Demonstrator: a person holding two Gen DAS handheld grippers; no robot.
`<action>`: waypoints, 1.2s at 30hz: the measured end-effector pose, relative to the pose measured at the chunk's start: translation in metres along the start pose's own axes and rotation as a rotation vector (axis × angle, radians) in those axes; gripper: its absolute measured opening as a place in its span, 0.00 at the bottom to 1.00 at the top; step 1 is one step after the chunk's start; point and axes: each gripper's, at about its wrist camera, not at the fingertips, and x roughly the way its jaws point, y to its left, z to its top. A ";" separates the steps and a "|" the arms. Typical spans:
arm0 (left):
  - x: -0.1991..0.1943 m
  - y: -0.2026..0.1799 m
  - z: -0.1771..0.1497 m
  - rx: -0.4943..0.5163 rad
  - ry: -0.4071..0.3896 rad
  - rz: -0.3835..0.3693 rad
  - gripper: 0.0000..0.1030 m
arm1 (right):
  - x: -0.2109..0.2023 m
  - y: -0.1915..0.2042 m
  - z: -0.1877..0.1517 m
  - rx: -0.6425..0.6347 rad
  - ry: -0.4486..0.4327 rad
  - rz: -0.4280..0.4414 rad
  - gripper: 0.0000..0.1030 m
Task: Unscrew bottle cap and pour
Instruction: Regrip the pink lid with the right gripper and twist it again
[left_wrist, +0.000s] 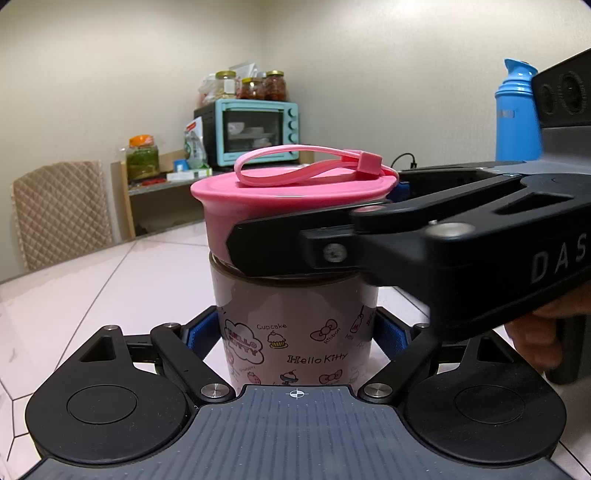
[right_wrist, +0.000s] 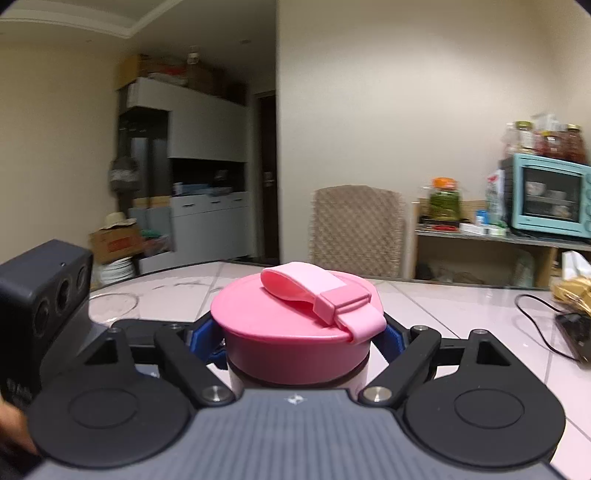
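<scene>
A Hello Kitty bottle (left_wrist: 295, 325) stands upright on the white tiled table (left_wrist: 110, 288). Its pink cap (left_wrist: 291, 192) with a pink strap loop sits on top. My left gripper (left_wrist: 297, 332) is shut on the bottle's body, blue pads against both sides. My right gripper (left_wrist: 314, 221) reaches in from the right and is shut on the pink cap (right_wrist: 291, 332); in the right wrist view its blue pads (right_wrist: 201, 339) press the cap's sides. The bottle body (right_wrist: 236, 380) shows just below the cap there. The left gripper's camera block (right_wrist: 44, 291) is at the left.
A blue thermos (left_wrist: 515, 110) stands behind at the right. A black cable and device (right_wrist: 569, 325) lie on the table's right. A quilted chair (right_wrist: 356, 229) stands beyond the table. A shelf with a teal oven (left_wrist: 258, 133) and jars is against the wall.
</scene>
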 end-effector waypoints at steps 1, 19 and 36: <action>0.000 0.000 0.000 0.000 0.000 0.000 0.87 | 0.001 -0.009 0.001 -0.011 0.006 0.050 0.83; -0.001 -0.003 0.000 0.001 0.000 0.000 0.87 | 0.007 -0.072 0.020 -0.122 0.060 0.445 0.89; -0.001 -0.002 0.000 0.000 0.000 0.000 0.87 | -0.031 -0.010 0.003 -0.004 -0.012 -0.008 0.95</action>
